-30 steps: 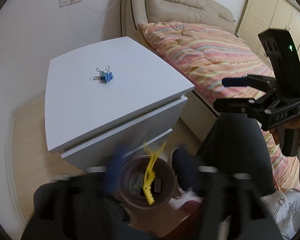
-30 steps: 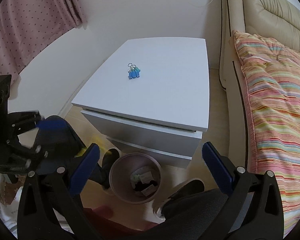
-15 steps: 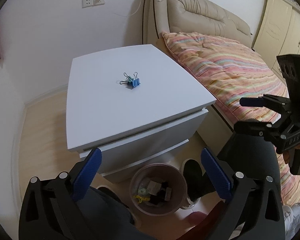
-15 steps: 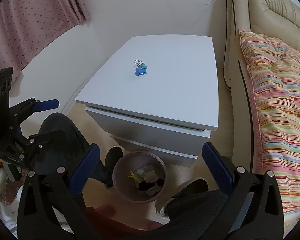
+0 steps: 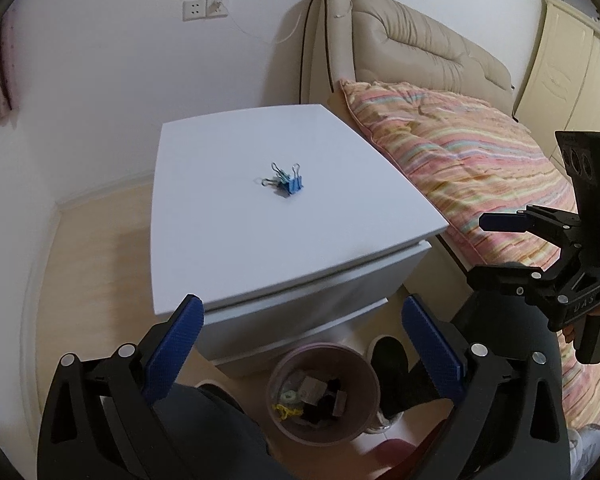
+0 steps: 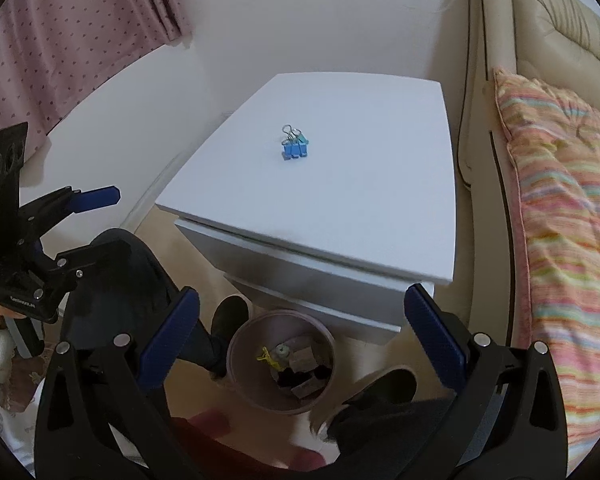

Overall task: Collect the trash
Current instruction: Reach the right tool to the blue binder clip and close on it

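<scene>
Small cluster of blue metal binder clips with wire loop handles [image 5: 287, 181] sits near the middle of the white nightstand tabletop [image 5: 228, 248], nothing else on it. My left claw [image 5: 302, 330] has just been opening, blue pads now wide apart with nothing between them, hovering over the round pinkish plastic trash bin [image 5: 358, 364] on the floor by the drawers; bin already holds a yellow clip and dark scraps. My right claw [image 6: 300, 322] also spread, empty, above the same bin. Clips look light, stiff, hard, probably slick painted steel; wire handles springy and likely to flip or skid. Several appear bunched or hooked together, can't tell how many. Best bet: pinch across the flat blue bodies, not the loops, pads low against the tabletop.
</scene>
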### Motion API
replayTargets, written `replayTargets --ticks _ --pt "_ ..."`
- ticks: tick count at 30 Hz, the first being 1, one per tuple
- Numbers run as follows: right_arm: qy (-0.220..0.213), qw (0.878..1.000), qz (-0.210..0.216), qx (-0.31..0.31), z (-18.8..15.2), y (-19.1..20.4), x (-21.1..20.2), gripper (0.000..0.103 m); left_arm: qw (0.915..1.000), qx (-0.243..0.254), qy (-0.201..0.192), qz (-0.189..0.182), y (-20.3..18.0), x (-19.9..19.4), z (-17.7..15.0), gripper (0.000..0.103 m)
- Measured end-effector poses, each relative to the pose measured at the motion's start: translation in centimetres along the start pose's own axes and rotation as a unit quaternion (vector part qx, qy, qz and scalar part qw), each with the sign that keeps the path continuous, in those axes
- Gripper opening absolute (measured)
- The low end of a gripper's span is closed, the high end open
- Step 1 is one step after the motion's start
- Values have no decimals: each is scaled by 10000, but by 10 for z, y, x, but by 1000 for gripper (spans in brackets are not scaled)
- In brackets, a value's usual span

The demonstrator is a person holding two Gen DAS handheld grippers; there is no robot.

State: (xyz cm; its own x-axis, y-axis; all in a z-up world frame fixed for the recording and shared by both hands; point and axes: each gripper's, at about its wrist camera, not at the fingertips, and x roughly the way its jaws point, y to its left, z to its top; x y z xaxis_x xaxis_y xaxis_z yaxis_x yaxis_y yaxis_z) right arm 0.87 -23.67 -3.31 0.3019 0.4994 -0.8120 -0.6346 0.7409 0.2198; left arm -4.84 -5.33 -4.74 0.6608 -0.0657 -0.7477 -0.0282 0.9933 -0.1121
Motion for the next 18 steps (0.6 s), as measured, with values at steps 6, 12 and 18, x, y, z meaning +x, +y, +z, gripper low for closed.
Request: replayTargets --ticks 6,12,18 --pt "47 9997 120 -199 27 5 11 100 9999 -75 -95 51 12 4 10 95" --pt "105 9991 143 -395 66 3 26 100 9997 -100 -181 104 24 2 21 95" --pt "237 9981 195 -543 102 1 51 100 9995 -163 -264 115 32 0 26 95"
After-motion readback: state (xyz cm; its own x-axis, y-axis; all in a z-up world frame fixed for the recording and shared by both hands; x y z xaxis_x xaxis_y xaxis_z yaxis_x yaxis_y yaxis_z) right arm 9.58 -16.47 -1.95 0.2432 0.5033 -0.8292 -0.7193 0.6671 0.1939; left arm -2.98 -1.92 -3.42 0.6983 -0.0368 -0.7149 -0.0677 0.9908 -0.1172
